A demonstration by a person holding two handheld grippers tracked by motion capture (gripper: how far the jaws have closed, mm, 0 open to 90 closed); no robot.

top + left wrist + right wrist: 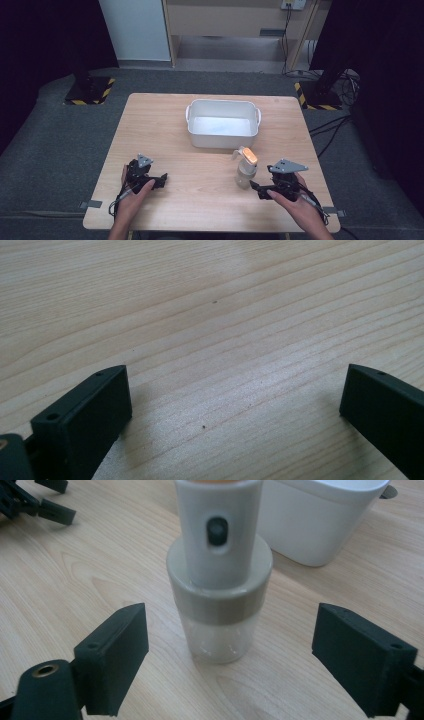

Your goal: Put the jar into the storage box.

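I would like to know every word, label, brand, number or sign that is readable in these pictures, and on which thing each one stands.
There is no readable text in these pictures.
Spray bottle: no label or print shows; its clear body and grey top are plain.
White tub: plain, no marking shows.
Wooden table: only wood grain.
Yellow and black hazard stripes mark the stand bases on the floor; they are a pattern, not words.
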